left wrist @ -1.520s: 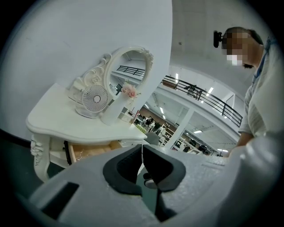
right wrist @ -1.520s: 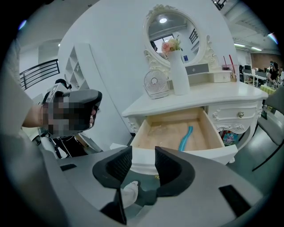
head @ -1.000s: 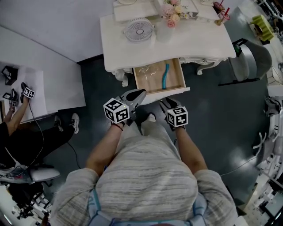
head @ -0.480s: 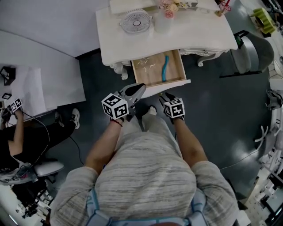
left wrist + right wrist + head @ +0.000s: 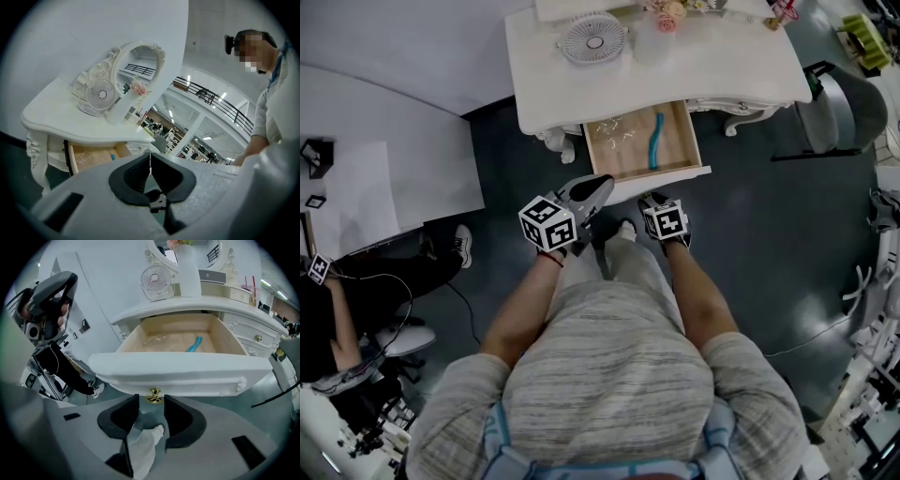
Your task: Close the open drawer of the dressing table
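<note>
Two grippers in play, one per hand, each with one marker cube on it. One drawer (image 5: pixel 659 182) of the dressing table (image 5: pixel 694 89) was pulled out toward the person, its front panel facing them, just ahead of both grippers.

Left gripper (image 5: pixel 598 186): jaws together, nothing between them, held near the drawer's left front corner but apart from it.

Right gripper (image 5: pixel 652 200): jaws apart. In the right gripper view the drawer front (image 5: pixel 183 373) filled the frame, and its single brass knob (image 5: pixel 154 395) sat right at the gap between the two jaw tips — pads not pressing on it, as far as I could see.

Drawer contents: one teal curved item (image 5: pixel 654 141) lying lengthwise right of centre, plus some clear crinkled scraps (image 5: pixel 609 131) at the left rear — count not readable.

Table top: one round white fan (image 5: pixel 593 39), one bunch of pink flowers (image 5: pixel 668 14), and one oval mirror (image 5: pixel 140 61) behind them. One more brass knob (image 5: pixel 258 338) showed on a shut drawer at the right.

One second person (image 5: pixel 356 309) sat off to the left by a white desk (image 5: pixel 356 187), well apart from the table.
</note>
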Action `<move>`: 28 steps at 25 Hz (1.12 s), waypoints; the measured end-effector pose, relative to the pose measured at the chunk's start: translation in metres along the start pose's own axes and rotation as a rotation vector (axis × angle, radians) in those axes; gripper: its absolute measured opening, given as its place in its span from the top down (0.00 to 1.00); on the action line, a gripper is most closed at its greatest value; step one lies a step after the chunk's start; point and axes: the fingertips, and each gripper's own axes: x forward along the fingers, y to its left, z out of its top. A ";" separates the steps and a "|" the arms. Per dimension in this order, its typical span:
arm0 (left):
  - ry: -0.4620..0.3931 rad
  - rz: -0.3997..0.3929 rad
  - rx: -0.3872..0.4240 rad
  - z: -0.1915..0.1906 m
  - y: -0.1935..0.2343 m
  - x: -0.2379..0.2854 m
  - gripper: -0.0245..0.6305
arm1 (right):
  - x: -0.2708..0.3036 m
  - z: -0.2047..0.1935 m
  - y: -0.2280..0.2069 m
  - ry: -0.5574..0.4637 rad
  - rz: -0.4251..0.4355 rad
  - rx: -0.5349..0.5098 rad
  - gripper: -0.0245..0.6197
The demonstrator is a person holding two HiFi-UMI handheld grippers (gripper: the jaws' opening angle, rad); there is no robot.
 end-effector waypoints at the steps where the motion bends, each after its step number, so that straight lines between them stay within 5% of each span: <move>1: 0.002 -0.001 0.001 0.000 0.001 0.000 0.93 | 0.002 -0.001 -0.001 0.006 -0.005 0.000 0.73; 28: -0.007 0.002 -0.019 0.006 0.018 0.001 0.93 | 0.026 0.002 -0.005 0.087 -0.013 -0.060 0.77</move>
